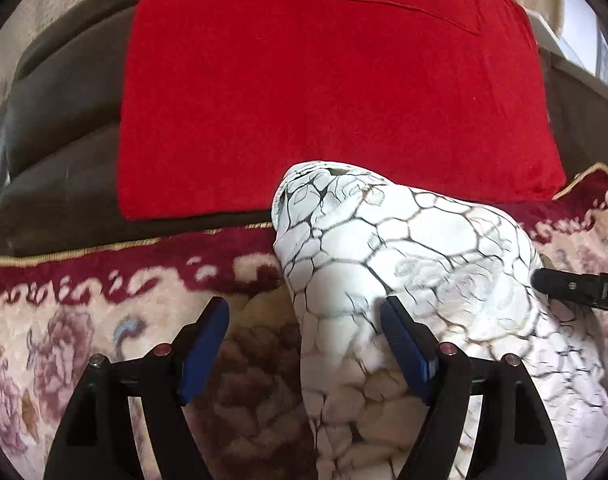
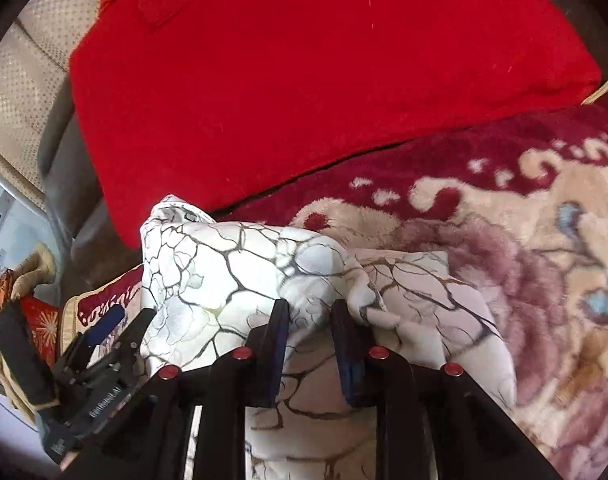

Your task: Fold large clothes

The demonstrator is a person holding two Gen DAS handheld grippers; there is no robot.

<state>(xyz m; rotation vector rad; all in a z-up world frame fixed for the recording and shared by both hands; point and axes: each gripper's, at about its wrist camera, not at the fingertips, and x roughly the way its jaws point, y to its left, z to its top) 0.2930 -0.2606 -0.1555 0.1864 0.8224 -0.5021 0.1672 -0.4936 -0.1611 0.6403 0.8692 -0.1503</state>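
Two grippers are seen over a white veined garment (image 1: pixel 404 264) on a floral blanket (image 1: pixel 83 320). The left gripper (image 1: pixel 304 344) is spread wide, cloth lying at its 1 o'clock. The right gripper (image 2: pixel 308 344) is narrowed, cloth bunched between its pads.

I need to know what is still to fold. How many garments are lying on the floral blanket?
1 for certain: the white cracked-pattern garment, bunched on the floral blanket in front of the red cushion, between the left gripper and the right gripper. Others may lie out of view.

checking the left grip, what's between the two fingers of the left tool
In the left wrist view the left tool stands open. Between its fingers lie a fold of the white crackle-print garment and a strip of floral blanket.
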